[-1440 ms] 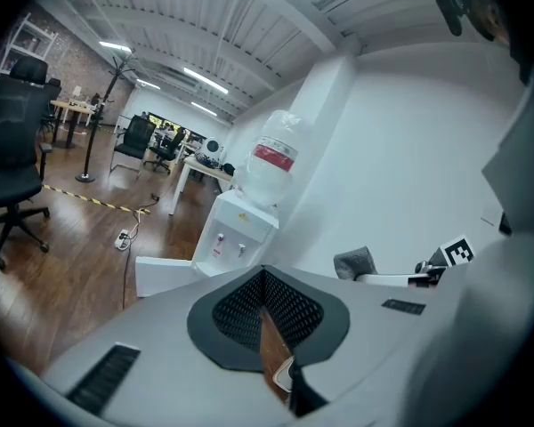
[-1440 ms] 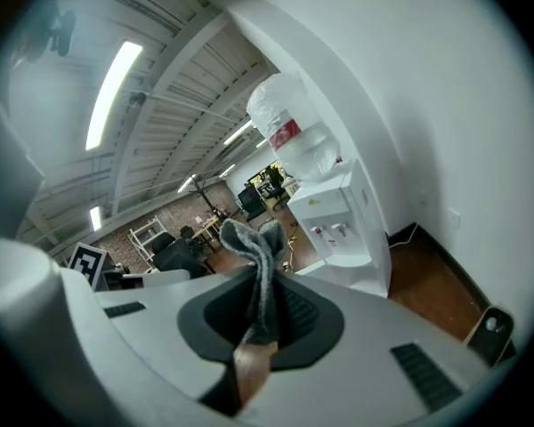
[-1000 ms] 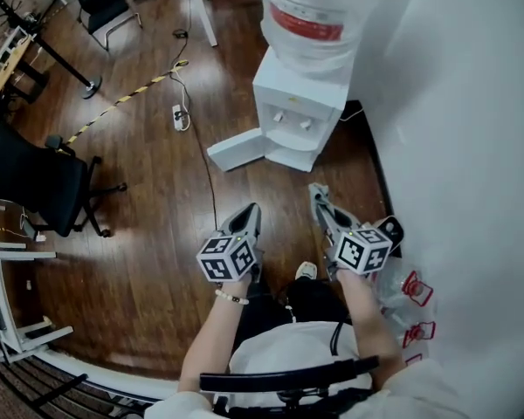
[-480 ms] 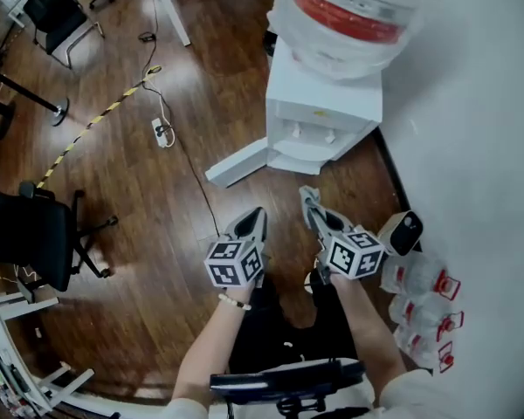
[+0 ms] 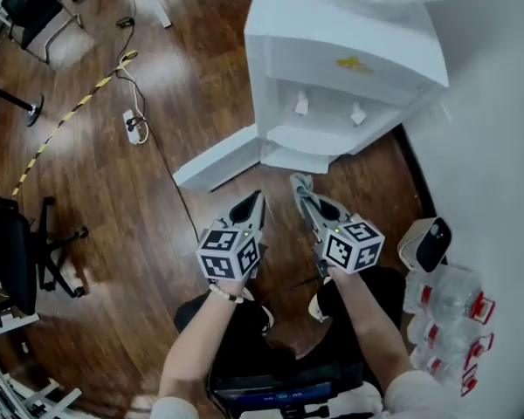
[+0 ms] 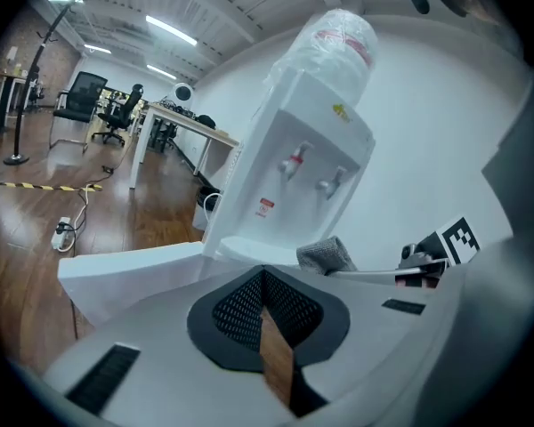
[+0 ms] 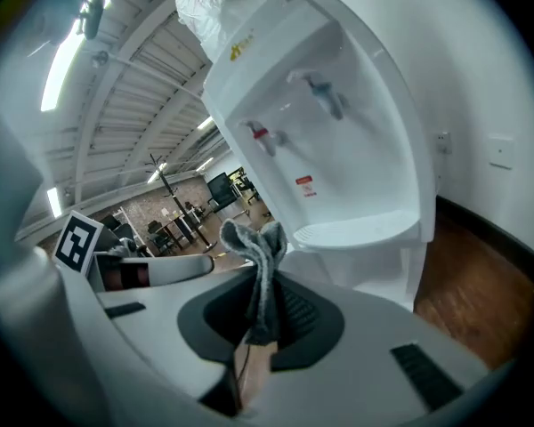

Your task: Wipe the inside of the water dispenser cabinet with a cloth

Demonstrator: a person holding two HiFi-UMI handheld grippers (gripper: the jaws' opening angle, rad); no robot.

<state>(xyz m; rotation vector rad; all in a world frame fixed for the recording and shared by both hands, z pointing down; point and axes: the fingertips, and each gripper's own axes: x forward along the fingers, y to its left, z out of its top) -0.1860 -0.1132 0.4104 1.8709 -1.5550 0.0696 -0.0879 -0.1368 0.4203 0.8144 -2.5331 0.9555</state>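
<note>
White floor-standing water dispenser (image 5: 345, 55) fills the upper centre of the head view. Its white cabinet door (image 5: 217, 157) stands open toward the lower left. Right gripper (image 5: 302, 186), at frame centre just below the dispenser, is clenched on a grey cloth (image 7: 258, 265). Left gripper (image 5: 257, 199), beside it, has its jaws together and holds nothing.

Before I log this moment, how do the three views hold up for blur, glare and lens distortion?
Head view: wide-angle bowing, pale glare patches on the wood floor, otherwise sharp. Left gripper view: fisheye with dark corners; the water dispenser is crisp, the near jaws soft. Right gripper view: same fisheye, ceiling light strip blown out, grey cloth between the jaws in focus.
</note>
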